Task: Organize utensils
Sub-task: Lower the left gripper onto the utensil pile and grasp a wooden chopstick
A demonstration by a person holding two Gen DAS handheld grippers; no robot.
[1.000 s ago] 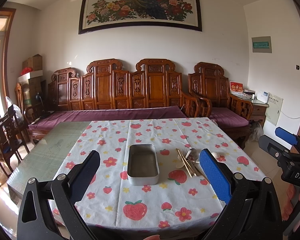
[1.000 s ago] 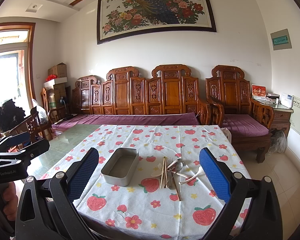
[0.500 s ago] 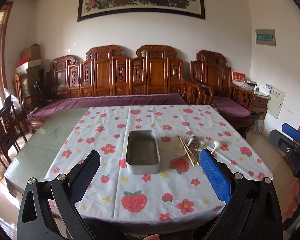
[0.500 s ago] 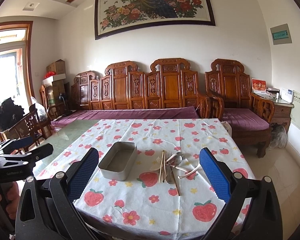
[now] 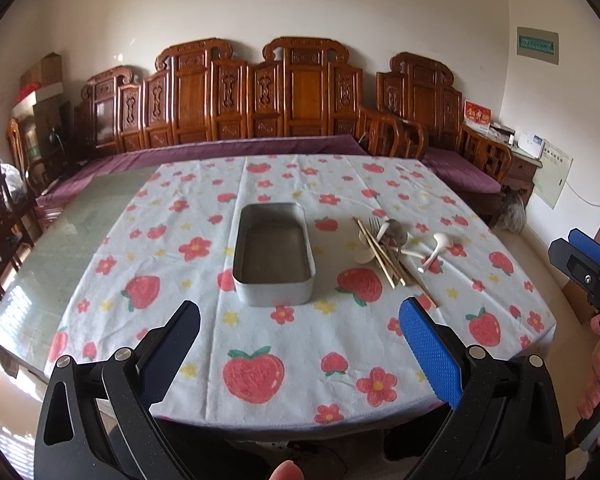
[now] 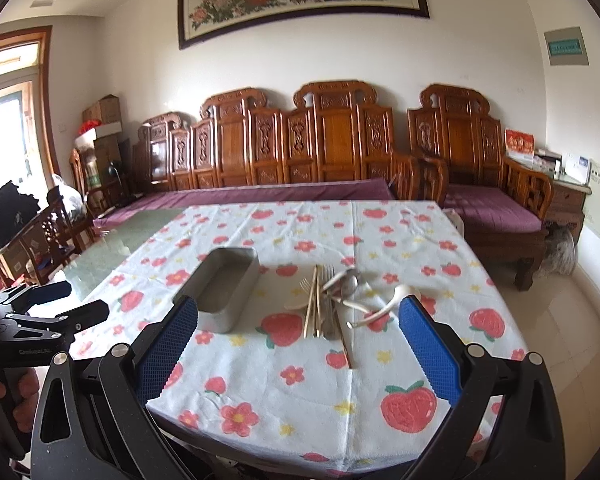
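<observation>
An empty grey metal tin [image 5: 274, 252] sits mid-table on the flowered cloth; it also shows in the right wrist view [image 6: 220, 288]. To its right lies a pile of utensils [image 5: 392, 246]: chopsticks [image 6: 312, 304], forks, metal spoons and a white ceramic spoon [image 6: 396, 298]. My left gripper [image 5: 300, 344] is open and empty, hovering over the table's near edge in front of the tin. My right gripper [image 6: 298, 340] is open and empty, near the front edge, short of the utensil pile. Each gripper shows at the other view's side.
The tablecloth [image 5: 260, 336] covers most of a glass-topped table [image 5: 60, 236]. A carved wooden sofa [image 5: 260, 112] with purple cushions runs behind it. Dark wooden chairs [image 6: 40, 236] stand at the left. A side cabinet [image 6: 564, 196] stands at the far right.
Both grippers have moved forward and tilted down toward the table; tin and utensils appear larger and closer. Both stay open. Nothing on the table has moved.
</observation>
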